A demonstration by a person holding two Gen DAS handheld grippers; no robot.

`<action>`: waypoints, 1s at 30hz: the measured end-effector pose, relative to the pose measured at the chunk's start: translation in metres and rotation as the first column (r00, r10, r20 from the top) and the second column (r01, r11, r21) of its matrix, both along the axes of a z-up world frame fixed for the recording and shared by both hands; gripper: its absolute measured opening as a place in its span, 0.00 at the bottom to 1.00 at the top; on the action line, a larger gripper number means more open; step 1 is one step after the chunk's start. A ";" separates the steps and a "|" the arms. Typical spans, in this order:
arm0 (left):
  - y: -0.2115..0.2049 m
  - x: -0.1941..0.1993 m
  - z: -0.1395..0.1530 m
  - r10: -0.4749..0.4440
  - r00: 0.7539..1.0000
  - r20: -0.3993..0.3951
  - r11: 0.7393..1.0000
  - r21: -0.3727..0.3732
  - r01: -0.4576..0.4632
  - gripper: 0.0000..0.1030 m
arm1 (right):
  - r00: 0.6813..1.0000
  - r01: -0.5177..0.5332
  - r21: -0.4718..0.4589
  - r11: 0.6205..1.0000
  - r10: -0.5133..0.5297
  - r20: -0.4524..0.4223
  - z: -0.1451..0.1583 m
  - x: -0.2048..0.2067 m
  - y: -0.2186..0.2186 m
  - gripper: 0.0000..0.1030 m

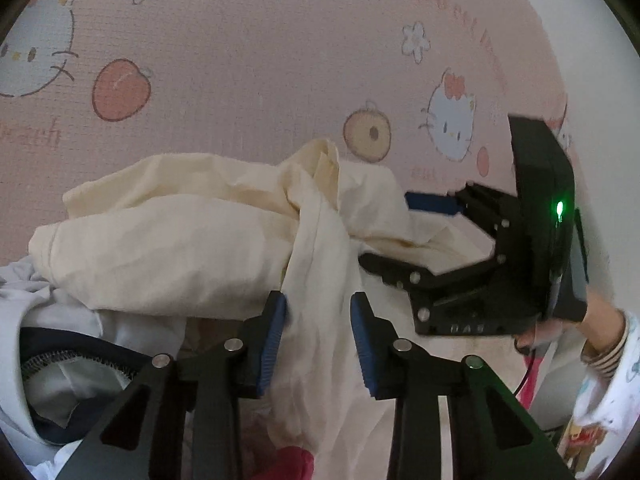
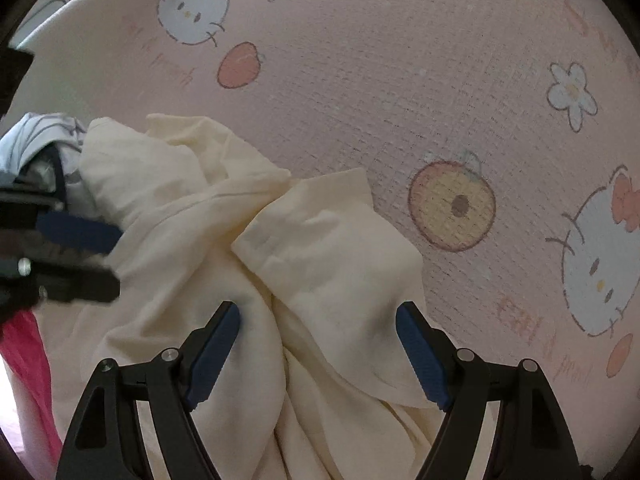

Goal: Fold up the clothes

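Note:
A crumpled cream garment (image 1: 180,240) lies on the pink printed sheet (image 1: 248,60). My left gripper (image 1: 319,336) is open, its blue pads a little apart, and a long fold of the cream cloth runs between and under them. In the right wrist view the same garment (image 2: 320,248) fills the middle. My right gripper (image 2: 318,354) stands wide open over it, nothing pinched. The right gripper (image 1: 400,236) also shows at the garment's right side, jaws apart. The left gripper (image 2: 108,254) is blurred at the garment's left edge.
A white and grey garment with a navy collar (image 1: 52,364) lies left of the cream one. A bright pink cloth (image 2: 28,364) sits near the bed's edge. A person's hand and patterned sleeve (image 1: 604,344) hold the right gripper. Bare sheet (image 2: 400,80) stretches beyond the pile.

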State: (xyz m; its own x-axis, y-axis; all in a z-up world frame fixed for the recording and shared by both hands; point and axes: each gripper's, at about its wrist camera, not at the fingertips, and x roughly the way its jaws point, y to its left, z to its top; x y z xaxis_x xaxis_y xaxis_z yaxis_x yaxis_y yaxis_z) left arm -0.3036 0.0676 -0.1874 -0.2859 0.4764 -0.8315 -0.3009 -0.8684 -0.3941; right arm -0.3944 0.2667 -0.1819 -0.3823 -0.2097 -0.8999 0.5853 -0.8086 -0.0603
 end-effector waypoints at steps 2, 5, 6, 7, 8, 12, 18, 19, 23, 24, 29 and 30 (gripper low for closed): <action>0.000 0.000 -0.004 0.004 1.000 0.023 1.000 -0.020 -0.004 0.30 | 1.000 0.016 -0.005 1.000 -0.016 0.006 -0.002 -0.005 0.001 0.78; 0.000 0.000 -0.009 0.016 0.999 0.052 0.999 -0.035 -0.014 0.30 | 0.999 0.050 -0.012 0.999 -0.050 0.012 -0.004 -0.010 0.001 0.78; 0.000 0.000 -0.009 0.022 0.998 0.057 0.999 -0.033 -0.020 0.30 | 0.998 0.061 -0.015 0.998 -0.061 0.015 -0.004 -0.012 0.002 0.78; -0.001 -0.001 -0.010 0.029 0.998 0.062 0.999 -0.033 -0.027 0.30 | 0.997 0.072 -0.017 0.997 -0.072 0.017 -0.005 -0.014 0.002 0.78; 0.000 -0.001 -0.009 0.038 0.997 0.063 0.998 -0.042 -0.036 0.30 | 0.996 0.084 -0.020 0.996 -0.083 0.019 -0.005 -0.015 0.002 0.77; 0.008 -0.002 -0.010 0.030 0.998 0.053 0.998 -0.053 -0.027 0.30 | 0.991 0.128 -0.029 0.991 -0.127 0.028 -0.007 -0.022 0.003 0.63; 0.017 -0.002 -0.014 0.032 0.999 0.042 0.999 -0.036 -0.031 0.30 | 0.981 0.192 0.001 0.981 -0.192 0.024 -0.011 -0.033 0.014 0.09; 0.017 -0.001 -0.014 0.035 0.999 0.033 0.999 -0.032 -0.034 0.29 | 0.979 0.206 -0.002 0.979 -0.206 0.008 -0.008 -0.032 0.017 0.08; 0.014 0.004 -0.011 0.041 0.999 -0.005 0.998 -0.047 -0.041 0.11 | 0.977 0.207 0.049 0.977 -0.203 -0.064 -0.002 -0.029 0.021 0.06; 0.013 0.006 -0.009 0.045 0.999 -0.013 0.997 -0.056 -0.046 0.10 | 0.975 0.209 0.071 0.975 -0.202 -0.092 0.000 -0.028 0.022 0.05; -0.003 0.007 -0.003 0.088 0.996 -0.011 0.994 -0.064 -0.088 0.08 | 0.953 0.292 0.075 0.953 -0.284 -0.108 0.008 -0.037 0.047 0.05; -0.006 0.008 -0.002 0.095 0.995 -0.014 0.993 -0.066 -0.095 0.09 | 0.948 0.307 0.071 0.949 -0.299 -0.105 0.009 -0.039 0.053 0.04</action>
State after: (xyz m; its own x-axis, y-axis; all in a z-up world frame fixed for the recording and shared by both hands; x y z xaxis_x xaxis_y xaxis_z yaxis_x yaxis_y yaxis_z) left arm -0.2956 0.0617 -0.1891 -0.3361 0.3904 -0.8571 -0.2195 -0.9174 -0.3319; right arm -0.4329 0.3201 -0.1728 -0.4979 0.0050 -0.8672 0.3022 -0.9363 -0.1789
